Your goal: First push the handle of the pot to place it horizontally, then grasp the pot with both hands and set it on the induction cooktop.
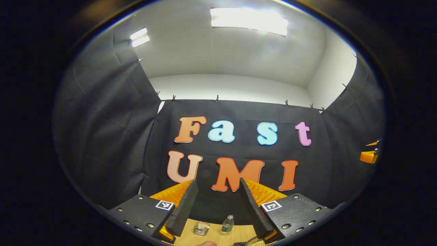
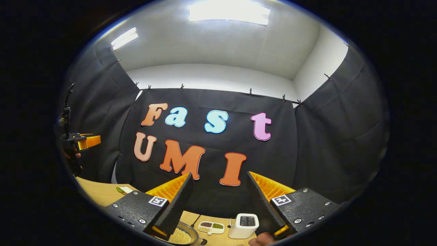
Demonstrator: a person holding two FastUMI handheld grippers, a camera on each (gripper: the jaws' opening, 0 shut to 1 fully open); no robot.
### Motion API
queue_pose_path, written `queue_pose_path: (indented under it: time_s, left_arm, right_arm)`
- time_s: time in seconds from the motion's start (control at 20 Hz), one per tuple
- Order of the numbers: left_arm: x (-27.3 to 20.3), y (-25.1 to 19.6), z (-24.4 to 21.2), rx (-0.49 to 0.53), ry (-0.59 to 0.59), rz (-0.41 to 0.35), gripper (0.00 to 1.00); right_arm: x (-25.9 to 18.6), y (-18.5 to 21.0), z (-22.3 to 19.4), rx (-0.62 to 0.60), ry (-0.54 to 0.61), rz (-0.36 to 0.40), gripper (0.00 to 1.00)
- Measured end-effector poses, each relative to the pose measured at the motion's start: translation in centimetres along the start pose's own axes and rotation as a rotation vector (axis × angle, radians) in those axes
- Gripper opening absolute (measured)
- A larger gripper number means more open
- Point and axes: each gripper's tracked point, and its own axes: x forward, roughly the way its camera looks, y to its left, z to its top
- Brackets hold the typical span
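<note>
Both grippers are hanging high above a wooden table [image 2: 97, 191] in a booth walled with black cloth, their cameras tilting up toward a white ceiling and its bright light panels [image 1: 248, 21]. In the left gripper view, the left gripper [image 1: 217, 201] is holding its two fingers spread wide with nothing between them, and the pot [image 1: 254, 242] is showing merely as a sliver of metal rim at the very bottom edge, just under the tip of the gripper's right-hand finger and well below it on the table. In the right gripper view, the right gripper [image 2: 220, 201] is likewise standing open and empty, and the pot [image 2: 182, 234] is lying low beneath its left-hand finger, partly hidden by it. From here the pot is appearing as a shallow round metal vessel with a shiny rim, filled with small pale yellow grains; its handle cannot be made out clearly, and neither can the induction cooktop. Between the left gripper's fingers, farther back on the table, a small clear glass dish [image 1: 201, 228] and a small clear bottle with a green label [image 1: 227, 224] are standing side by side. Between the right gripper's fingers a white toaster [image 2: 243, 226] is sitting just beside a white divided tray of coloured beans [image 2: 211, 227]. At the left edge of the right gripper view, the other gripper [image 2: 82, 140] is hovering in a hand, well apart.
</note>
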Motion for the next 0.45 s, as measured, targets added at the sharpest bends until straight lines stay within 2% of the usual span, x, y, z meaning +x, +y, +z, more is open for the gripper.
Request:
queue_pose_path:
  time_s: [0.1, 0.45]
  left_arm:
    - [-0.1, 0.2, -0.4, 0.003, 0.015, 0.005, 0.78]
    - [0.3, 0.7, -1.3, 0.0, 0.032, 0.013, 0.76]
  right_arm:
    - [0.3, 0.0, -0.1, 0.003, -0.005, 0.001, 0.97]
    - [0.7, 0.3, -0.7, 0.014, 0.001, 0.007, 0.95]
